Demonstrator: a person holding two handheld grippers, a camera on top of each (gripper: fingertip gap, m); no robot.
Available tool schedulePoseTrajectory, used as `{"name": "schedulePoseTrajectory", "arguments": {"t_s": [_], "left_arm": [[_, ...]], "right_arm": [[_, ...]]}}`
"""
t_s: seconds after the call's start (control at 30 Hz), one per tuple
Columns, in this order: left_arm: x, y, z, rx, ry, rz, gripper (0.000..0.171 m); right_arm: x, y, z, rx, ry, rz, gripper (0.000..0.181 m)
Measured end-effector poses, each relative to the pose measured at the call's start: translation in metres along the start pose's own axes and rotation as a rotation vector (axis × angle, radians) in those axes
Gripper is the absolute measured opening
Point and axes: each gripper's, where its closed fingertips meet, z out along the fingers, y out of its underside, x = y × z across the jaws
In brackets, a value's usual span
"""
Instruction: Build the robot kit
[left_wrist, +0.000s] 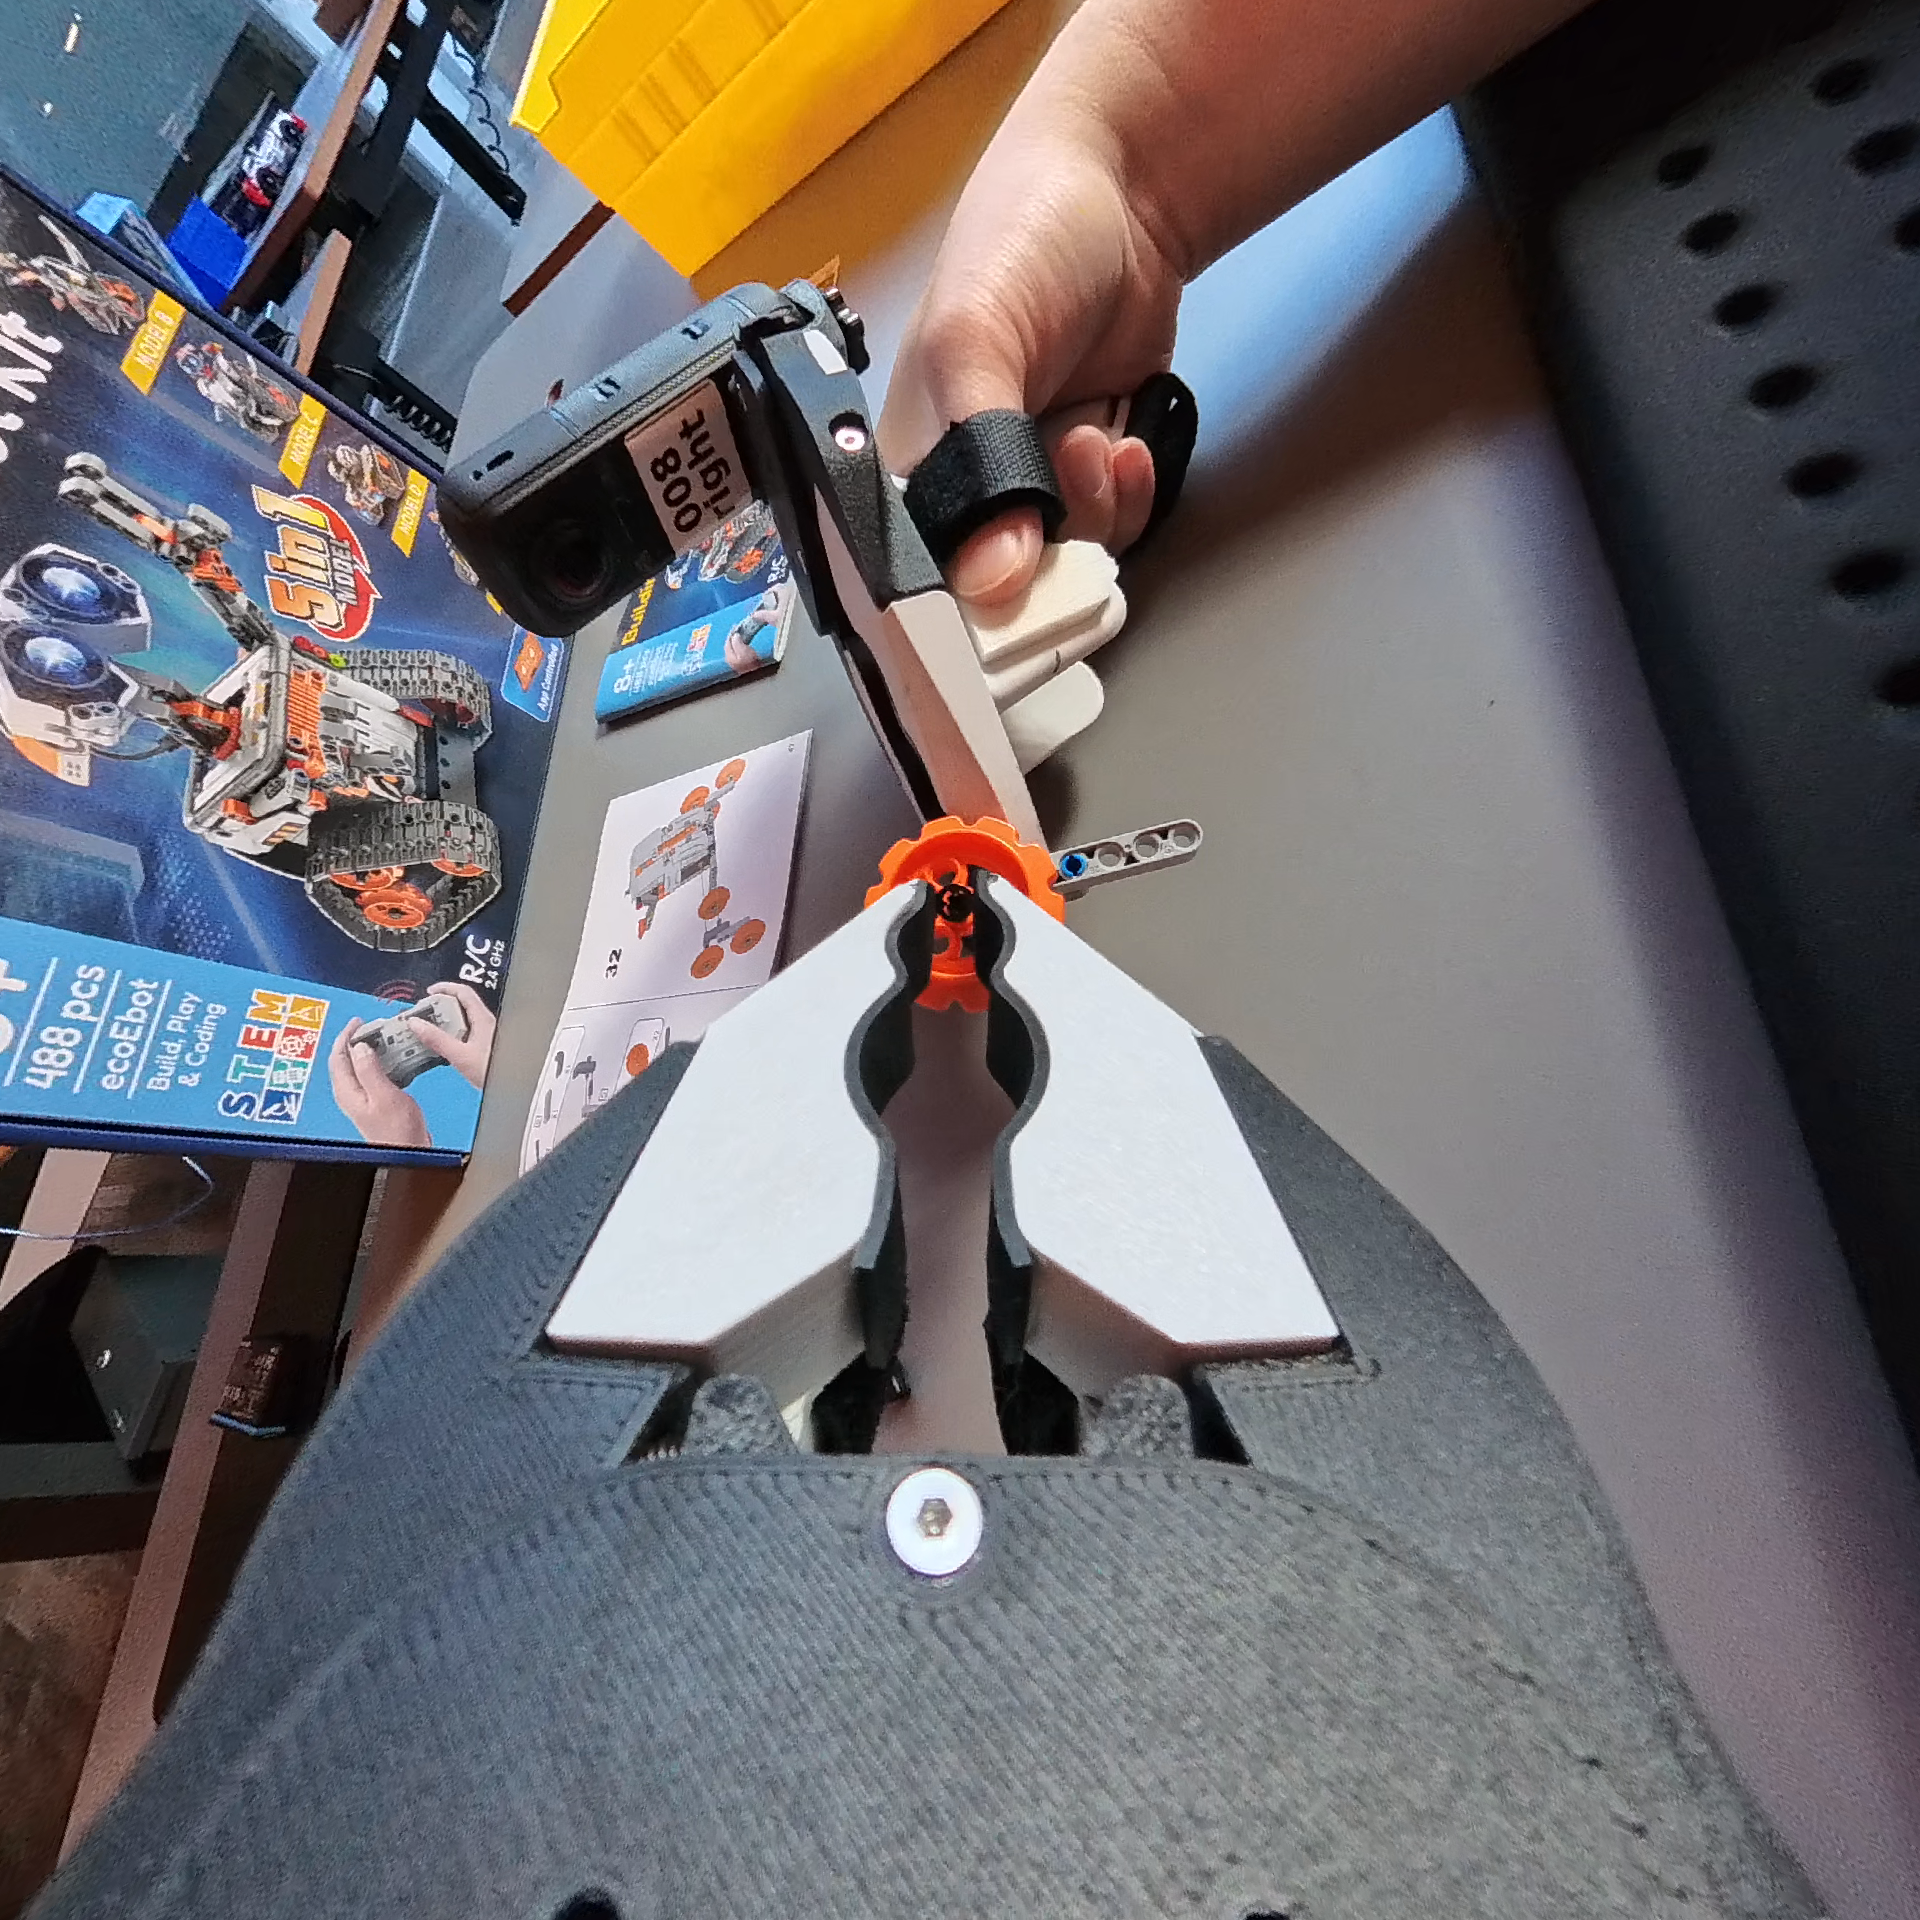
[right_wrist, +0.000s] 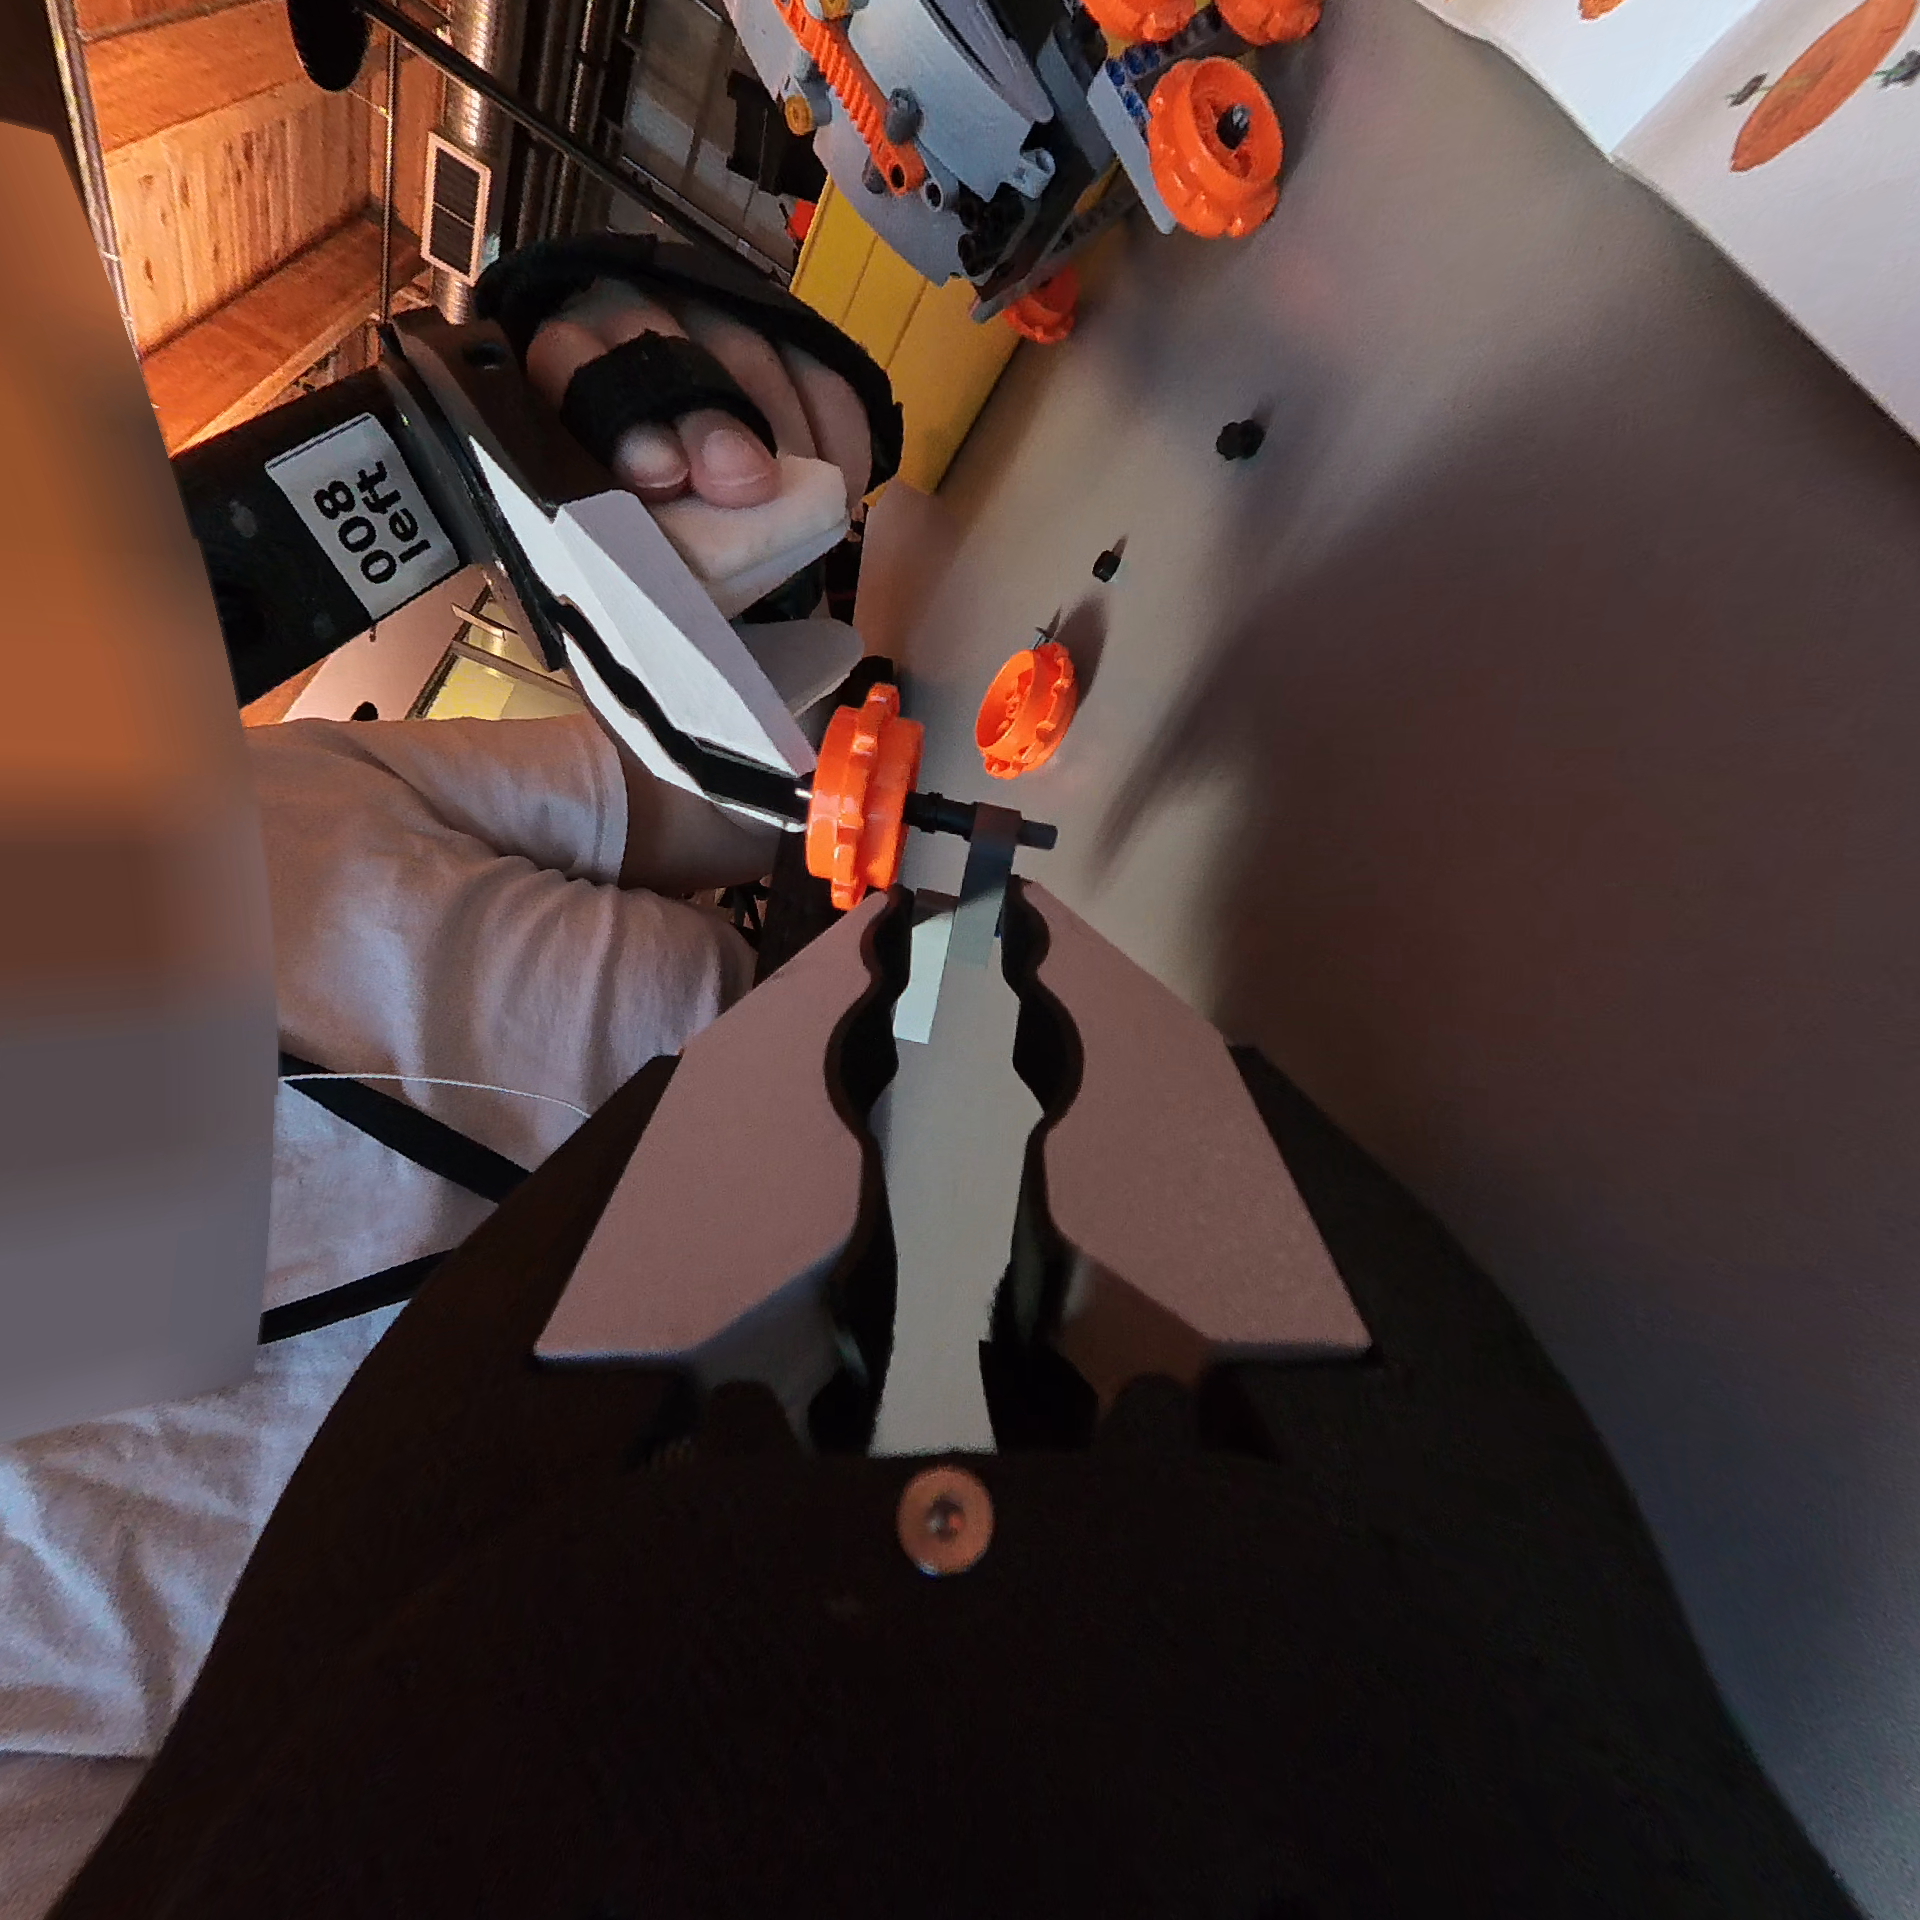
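My left gripper (left_wrist: 951, 899) is shut on an orange toothed wheel (left_wrist: 961, 925) and holds it above the dark table. In the right wrist view the wheel (right_wrist: 862, 795) sits on a black axle (right_wrist: 940, 816) that passes through a grey holed beam (right_wrist: 982, 883). My right gripper (right_wrist: 951, 906) is shut on that beam. In the left wrist view the right gripper (left_wrist: 987, 805) comes down from above, and the beam (left_wrist: 1132, 847) sticks out to the right behind the wheel. The left gripper (right_wrist: 795, 790) meets the wheel from the upper left. A hand holds each gripper.
A blue toy-kit box (left_wrist: 239, 727), an open instruction sheet (left_wrist: 707, 883), a small booklet (left_wrist: 696, 644) and a yellow bin (left_wrist: 727, 114) lie on the table. A partly built model (right_wrist: 987, 135), a loose orange wheel (right_wrist: 1023, 712) and small black pieces (right_wrist: 1236, 438) lie beyond the grippers. Only a small space, under 4 cm, lies between the two pairs of fingers.
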Motion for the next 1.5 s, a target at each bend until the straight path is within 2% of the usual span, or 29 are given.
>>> {"name": "schedulePoseTrajectory", "arguments": {"t_s": [0.23,0.4,1.17,1.5], "left_arm": [[0.008,-0.001,-0.002,0.007,0.035,0.031,0.005],[0.005,0.002,0.001,-0.029,0.005,0.040,0.005],[0.000,-0.018,-0.009,0.174,-0.005,-0.051,0.005],[0.005,-0.006,-0.005,0.125,0.016,-0.056,0.005]], "right_arm": [[-0.001,0.006,0.004,-0.038,-0.011,0.014,0.016],[0.001,0.003,0.003,-0.014,0.011,0.009,0.016],[-0.019,0.000,0.001,0.027,-0.131,0.022,0.016],[-0.011,0.003,0.005,0.011,-0.060,0.008,0.016]]}}
